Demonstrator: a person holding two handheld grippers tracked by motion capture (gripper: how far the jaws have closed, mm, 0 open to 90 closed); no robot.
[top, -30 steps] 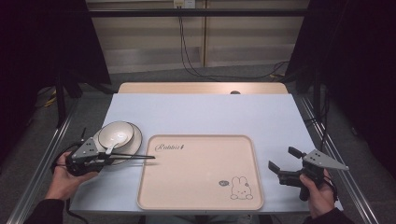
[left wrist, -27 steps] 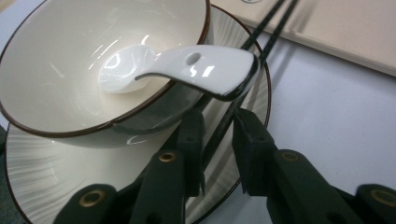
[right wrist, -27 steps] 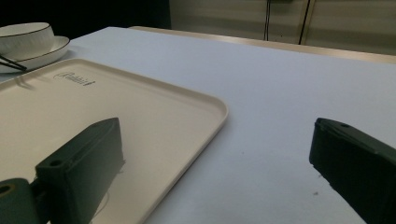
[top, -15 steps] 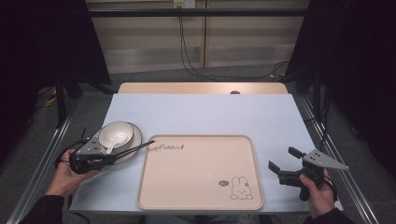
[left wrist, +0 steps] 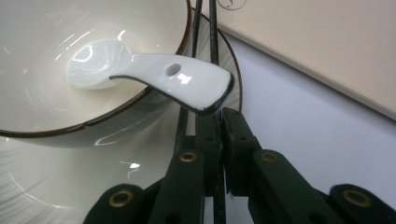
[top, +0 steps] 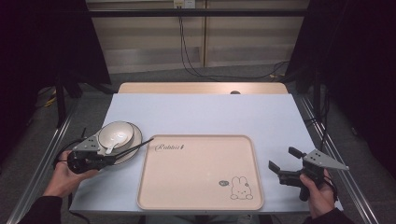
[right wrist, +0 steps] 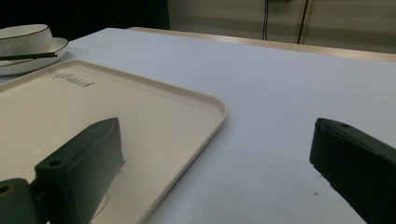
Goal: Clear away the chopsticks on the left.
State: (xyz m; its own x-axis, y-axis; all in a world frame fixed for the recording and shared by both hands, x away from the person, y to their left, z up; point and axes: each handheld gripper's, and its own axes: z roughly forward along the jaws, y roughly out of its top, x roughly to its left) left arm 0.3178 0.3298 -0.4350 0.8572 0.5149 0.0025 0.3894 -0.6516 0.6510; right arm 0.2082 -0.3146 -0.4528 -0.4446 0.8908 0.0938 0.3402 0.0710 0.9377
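Note:
A pair of black chopsticks [top: 135,146] [left wrist: 214,32] is pinched in my left gripper [top: 112,157] [left wrist: 219,122], which is shut on their near ends. They slant across the white plate [top: 136,140] [left wrist: 56,186] toward the tray's far left corner. On that plate stands a white bowl [top: 115,130] [left wrist: 37,56] with a white ceramic spoon [top: 111,143] [left wrist: 154,74] resting in it, handle over the rim. My right gripper [top: 283,157] [right wrist: 219,154] is open and holds nothing, low over the table right of the beige rabbit tray [top: 201,172] [right wrist: 116,107].
The tray lies bare at the middle front of the pale blue table [top: 205,114]. A wooden strip [top: 201,87] runs along the far edge. Metal rails flank both sides. From the right gripper view the bowl [right wrist: 23,37] and chopsticks [right wrist: 28,56] sit far left.
The chopsticks lay level across the plate's front; now their far tips have swung up toward the tray's far corner, held in the closed left jaws. The right hand stayed still.

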